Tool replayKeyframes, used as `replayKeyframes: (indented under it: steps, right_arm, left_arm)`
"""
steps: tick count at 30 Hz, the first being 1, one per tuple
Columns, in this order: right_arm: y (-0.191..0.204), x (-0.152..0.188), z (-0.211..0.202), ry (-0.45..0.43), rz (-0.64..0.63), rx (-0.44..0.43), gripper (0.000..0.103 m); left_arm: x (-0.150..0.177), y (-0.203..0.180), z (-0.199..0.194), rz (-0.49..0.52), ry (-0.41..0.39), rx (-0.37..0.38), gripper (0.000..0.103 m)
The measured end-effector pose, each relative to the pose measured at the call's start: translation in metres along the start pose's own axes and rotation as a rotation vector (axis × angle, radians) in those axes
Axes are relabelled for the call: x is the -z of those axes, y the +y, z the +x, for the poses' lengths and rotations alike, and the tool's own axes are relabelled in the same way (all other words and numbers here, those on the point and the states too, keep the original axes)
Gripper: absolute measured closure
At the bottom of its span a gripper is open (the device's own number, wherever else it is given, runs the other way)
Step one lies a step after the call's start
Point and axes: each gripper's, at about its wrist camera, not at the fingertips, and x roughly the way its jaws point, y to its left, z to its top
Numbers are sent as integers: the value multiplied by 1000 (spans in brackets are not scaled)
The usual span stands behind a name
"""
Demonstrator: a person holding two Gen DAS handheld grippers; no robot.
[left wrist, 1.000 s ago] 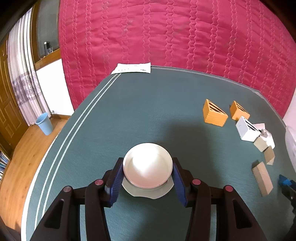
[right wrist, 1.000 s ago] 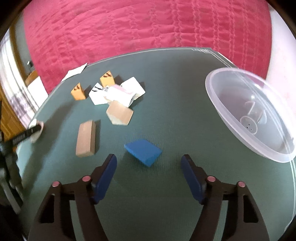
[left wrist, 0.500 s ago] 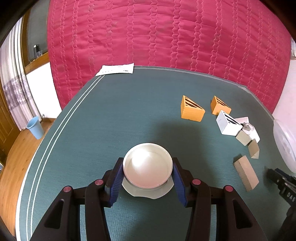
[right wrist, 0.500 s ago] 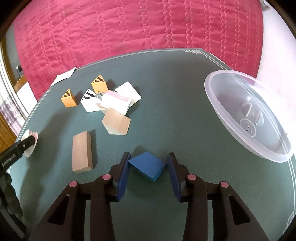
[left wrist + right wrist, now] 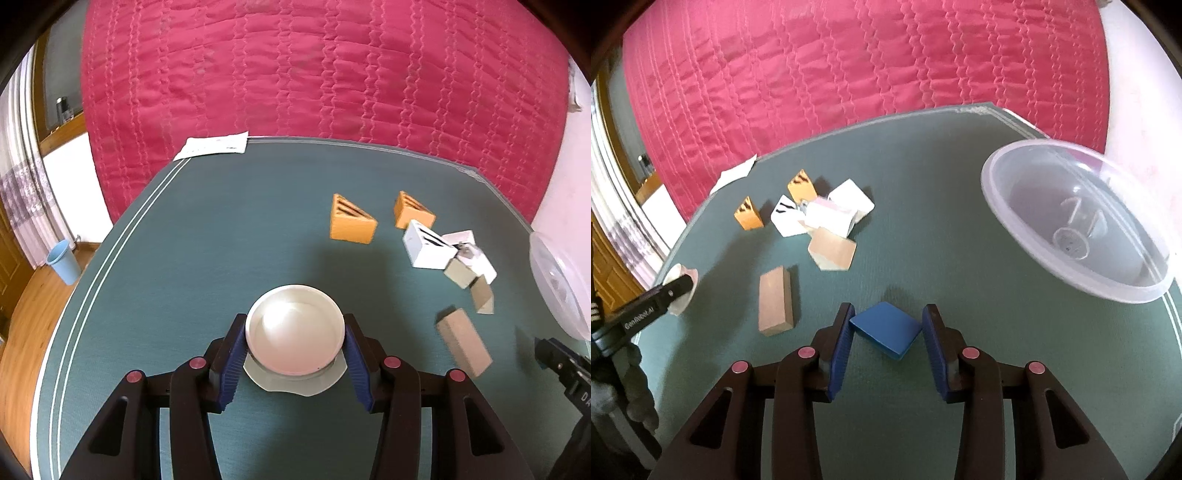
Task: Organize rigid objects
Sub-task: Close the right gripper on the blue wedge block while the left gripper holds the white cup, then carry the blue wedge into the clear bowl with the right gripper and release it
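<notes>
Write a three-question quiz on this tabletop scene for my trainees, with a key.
1. True or false: the left gripper grips a round white bowl.
2. What sits between the jaws of the right gripper? A) tan wooden block B) flat blue square block C) clear plastic basin
3. How many orange wedge-shaped blocks stand on the green table?
Key: 1 true. 2 B; those jaws are closing on it. 3 two.
</notes>
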Motion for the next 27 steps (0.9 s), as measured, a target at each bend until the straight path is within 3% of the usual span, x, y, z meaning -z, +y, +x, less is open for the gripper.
replayKeyframes:
  steps: [7,14,27]
  right_arm:
    - [-24,-14,-20,-68,41,26,64]
    - [-66,-27,-36,-128,108,109,64]
    - [-133,-42,-41,-167,228,237,64]
  left_arm:
    - [-6,-19,-10,34,-23,25,51]
    - [-5,-36,-16,68,-31,45,51]
    - [-10,-66,-19,127,-34,71,51]
